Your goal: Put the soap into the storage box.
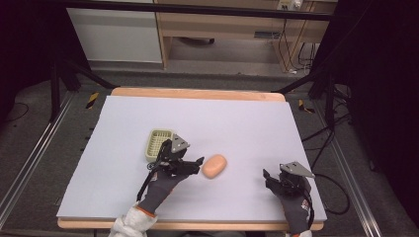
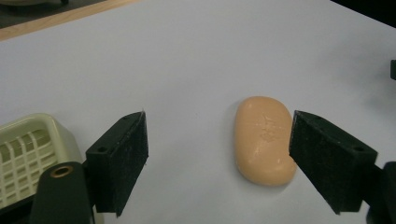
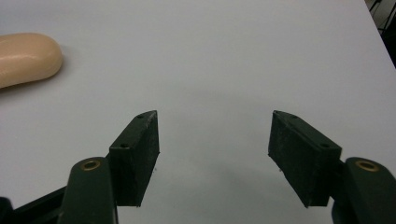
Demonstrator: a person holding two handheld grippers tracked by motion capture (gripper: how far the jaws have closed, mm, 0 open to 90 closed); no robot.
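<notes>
Left claw [image 1: 197, 163] is sitting near the middle of the tabletop [image 1: 247, 123], a bit toward the near edge, with its jaws spread wide and nothing pinched between them. From the left gripper view, the soap bar [image 2: 264, 140] lies flat on the tabletop in the gap, way over on one side: one pad [image 2: 327, 158] is right up against the soap's long edge, can't quite tell if it's touching, and the other pad is well apart from it. So released, not grasping anything.

In the high view the soap is a peach-coloured oval lying just beside the left claw's tips, on the side toward the right edge. Just behind the left claw, on the side toward the left edge, there's a pale yellow-green soap dish [image 1: 158, 143] with a slatted grid bottom, sitting empty.

Right claw [image 1: 267, 177] hangs out near the near right corner, well apart from the soap. Its jaws are spread wide too, with just bare tabletop between them in the right gripper view.
</notes>
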